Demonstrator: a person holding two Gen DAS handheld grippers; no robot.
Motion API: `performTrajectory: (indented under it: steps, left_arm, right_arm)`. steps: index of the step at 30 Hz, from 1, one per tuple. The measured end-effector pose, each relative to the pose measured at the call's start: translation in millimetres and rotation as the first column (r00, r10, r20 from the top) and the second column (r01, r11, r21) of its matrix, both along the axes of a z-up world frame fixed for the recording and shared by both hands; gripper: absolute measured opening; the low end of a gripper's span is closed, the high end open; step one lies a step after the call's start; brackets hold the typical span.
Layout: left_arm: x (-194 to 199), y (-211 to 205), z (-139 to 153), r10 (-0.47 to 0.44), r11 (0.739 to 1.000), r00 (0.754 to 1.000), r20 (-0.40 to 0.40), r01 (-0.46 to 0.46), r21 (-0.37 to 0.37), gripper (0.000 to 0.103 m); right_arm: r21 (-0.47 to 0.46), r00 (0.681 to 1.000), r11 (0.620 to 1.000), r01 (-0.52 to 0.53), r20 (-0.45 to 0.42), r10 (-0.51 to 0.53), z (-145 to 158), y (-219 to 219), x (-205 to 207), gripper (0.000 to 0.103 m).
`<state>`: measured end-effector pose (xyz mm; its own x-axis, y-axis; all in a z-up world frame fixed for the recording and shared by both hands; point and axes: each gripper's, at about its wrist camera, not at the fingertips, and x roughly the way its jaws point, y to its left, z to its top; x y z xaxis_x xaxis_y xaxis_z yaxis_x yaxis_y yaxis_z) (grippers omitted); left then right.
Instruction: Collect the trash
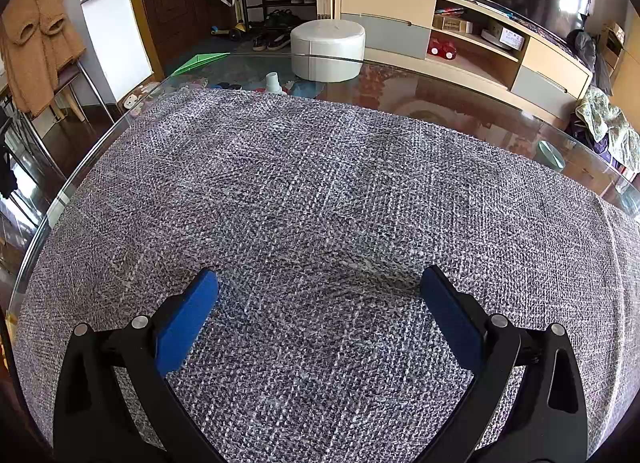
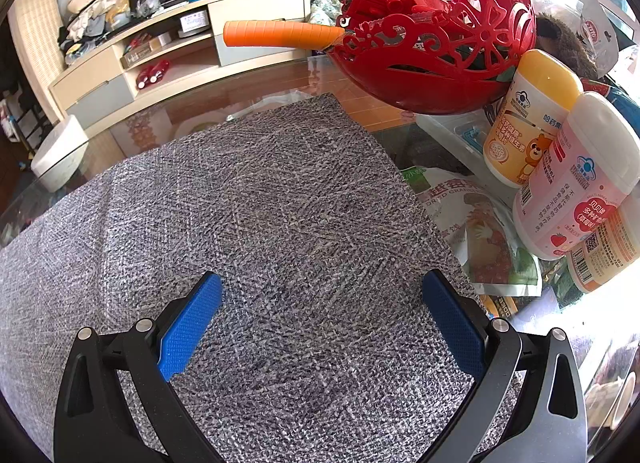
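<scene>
A grey woven cloth (image 1: 320,203) covers the glass table (image 1: 460,103); beyond stand a white stool (image 1: 328,49) and a cabinet (image 1: 400,7). The left gripper (image 1: 319,287) and right gripper (image 2: 322,289) both gape wide, holding nothing. A snack bag (image 2: 480,231), 2 bottles (image 2: 560,143) and a red basket (image 2: 440,51) crowd the cloth's right edge.
</scene>
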<state>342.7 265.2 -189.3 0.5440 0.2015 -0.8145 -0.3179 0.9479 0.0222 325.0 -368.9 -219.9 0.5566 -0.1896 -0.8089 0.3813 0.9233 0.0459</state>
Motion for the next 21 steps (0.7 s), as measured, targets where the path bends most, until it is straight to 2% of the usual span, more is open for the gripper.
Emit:
performTrajectory:
  steps: [21]
  left_arm:
    - [-0.1,-1.2,0.1,0.000,1.000,1.000,0.000,0.000,0.000,0.096]
  right_arm:
    - [0.000,1.000,1.000,0.000,0.000,0.000,0.0,-0.1,-0.3,0.101]
